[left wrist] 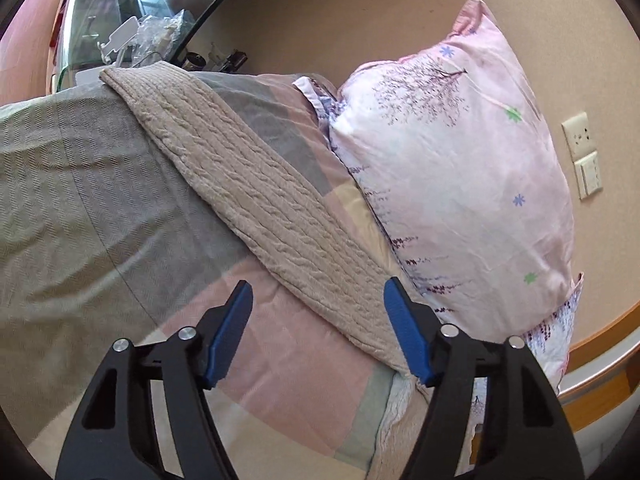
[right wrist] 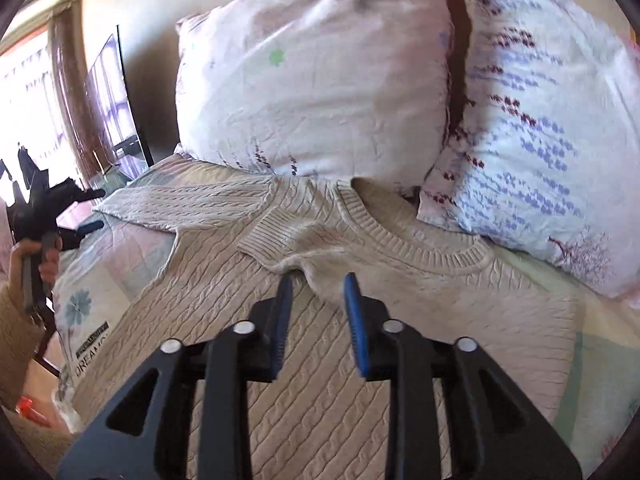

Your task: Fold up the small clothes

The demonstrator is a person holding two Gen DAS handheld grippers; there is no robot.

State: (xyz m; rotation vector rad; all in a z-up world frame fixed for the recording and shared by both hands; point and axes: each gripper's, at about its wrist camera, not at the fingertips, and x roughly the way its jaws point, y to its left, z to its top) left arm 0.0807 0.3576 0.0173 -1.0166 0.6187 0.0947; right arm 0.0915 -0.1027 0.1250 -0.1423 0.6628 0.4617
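Blue fingers [left wrist: 408, 332] of the left gripper [left wrist: 318, 300] stand spread wide with nothing between them, above the quilt [left wrist: 288, 360] at the near edge of a stretched-out sleeve [left wrist: 248, 184]. That sleeve runs as a long band from far left to near right, its right edge lying close along a pink pillow [left wrist: 452, 168] that leans on the wall [left wrist: 320, 28]. Left of the sleeve, a broad stretch of bare quilt gives open room. On the other side, the right gripper [right wrist: 318, 280] has its fingers [right wrist: 354, 320] parted by a narrow gap, holding nothing, over the sweater [right wrist: 320, 360], which lies flat on the bed with its collar [right wrist: 420, 248] toward the pillows. Just beyond the fingertips, a ribbed cuff [right wrist: 272, 236] of a folded-in sleeve lies across the chest, below the collar. The sweater's far edge touches the pink pillow [right wrist: 312, 80] and a second pillow [right wrist: 540, 128] to the right. In the right wrist view the left gripper [right wrist: 88, 212] shows at the far left, held in a hand [right wrist: 40, 264] off the sweater's left edge, beside the outstretched sleeve [right wrist: 184, 200]. Right of the sweater, a strip of quilt [right wrist: 600, 360] lies bare.
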